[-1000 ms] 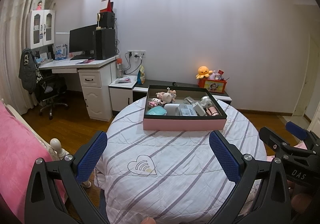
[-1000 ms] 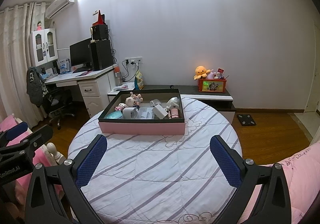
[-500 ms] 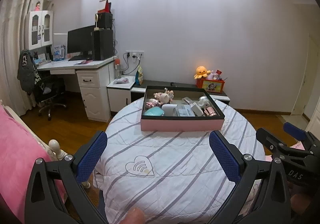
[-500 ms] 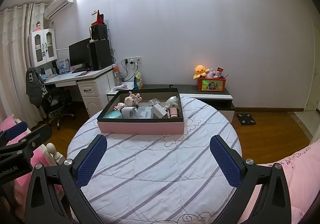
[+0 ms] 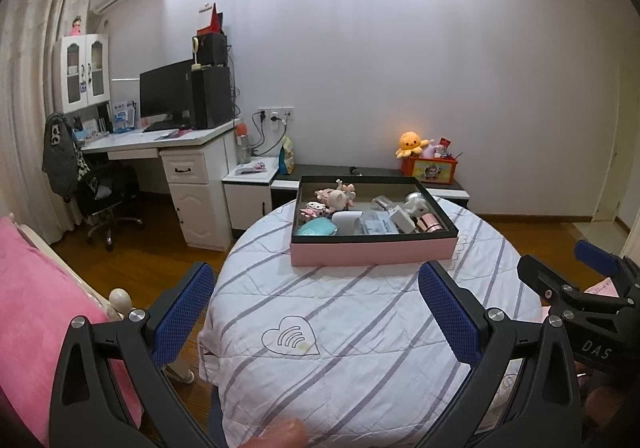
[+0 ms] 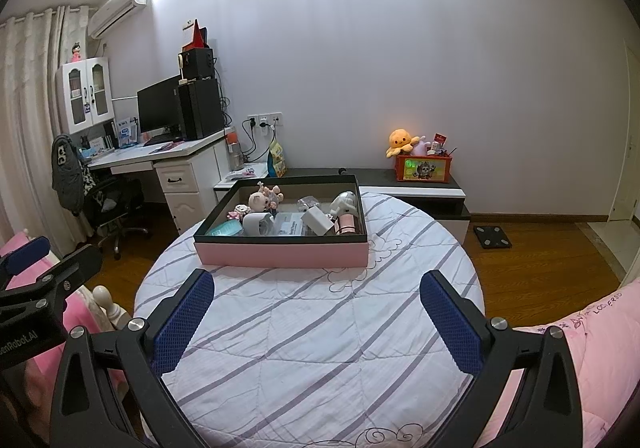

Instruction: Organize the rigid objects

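Observation:
A pink box with a dark rim sits at the far side of a round table under a striped white cloth. Inside lie several small items: a plush toy, a teal case, a white plug adapter and a pink cylinder. My left gripper hangs open over the near table, short of the box. My right gripper is open too, nothing between its pads. Each gripper shows at the other view's edge.
A white desk with a monitor and an office chair stands at the left. A low dark shelf behind the table carries an orange toy box. Pink bedding flanks the table. A black scale lies on the wooden floor.
Both views have drifted slightly; the box sits a little further left in each. Both grippers stay open and hold nothing. A fingertip has come into the left view's bottom edge.

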`<state>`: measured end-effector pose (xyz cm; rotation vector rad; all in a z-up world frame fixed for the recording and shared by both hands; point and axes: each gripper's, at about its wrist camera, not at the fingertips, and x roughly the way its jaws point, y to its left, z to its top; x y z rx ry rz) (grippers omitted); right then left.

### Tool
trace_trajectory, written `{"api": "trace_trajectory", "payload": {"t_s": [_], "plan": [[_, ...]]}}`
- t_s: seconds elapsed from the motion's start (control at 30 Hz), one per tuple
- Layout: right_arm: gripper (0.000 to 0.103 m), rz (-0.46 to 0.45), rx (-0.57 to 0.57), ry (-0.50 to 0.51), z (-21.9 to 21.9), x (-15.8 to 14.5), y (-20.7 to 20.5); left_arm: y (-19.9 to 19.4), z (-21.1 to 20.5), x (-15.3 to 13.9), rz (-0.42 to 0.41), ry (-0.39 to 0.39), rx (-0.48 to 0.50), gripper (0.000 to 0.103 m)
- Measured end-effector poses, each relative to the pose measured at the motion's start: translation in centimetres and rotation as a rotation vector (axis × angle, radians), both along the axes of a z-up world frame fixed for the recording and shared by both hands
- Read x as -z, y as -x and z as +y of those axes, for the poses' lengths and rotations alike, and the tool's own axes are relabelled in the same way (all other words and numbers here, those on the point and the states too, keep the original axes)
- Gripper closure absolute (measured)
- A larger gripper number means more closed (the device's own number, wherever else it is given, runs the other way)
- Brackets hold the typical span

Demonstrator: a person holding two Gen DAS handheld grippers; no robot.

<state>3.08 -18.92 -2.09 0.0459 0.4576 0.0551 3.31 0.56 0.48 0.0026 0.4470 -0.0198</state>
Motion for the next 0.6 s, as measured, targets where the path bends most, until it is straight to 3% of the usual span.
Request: {"api": "trace_trajectory", "payload": {"t_s": [0.6], "plan": [[0.0, 0.002, 0.001, -0.001, 0.05, -0.01, 0.04, 0.25, -0.19, -0.04, -0.014, 0.003, 0.026, 0.0]]}}
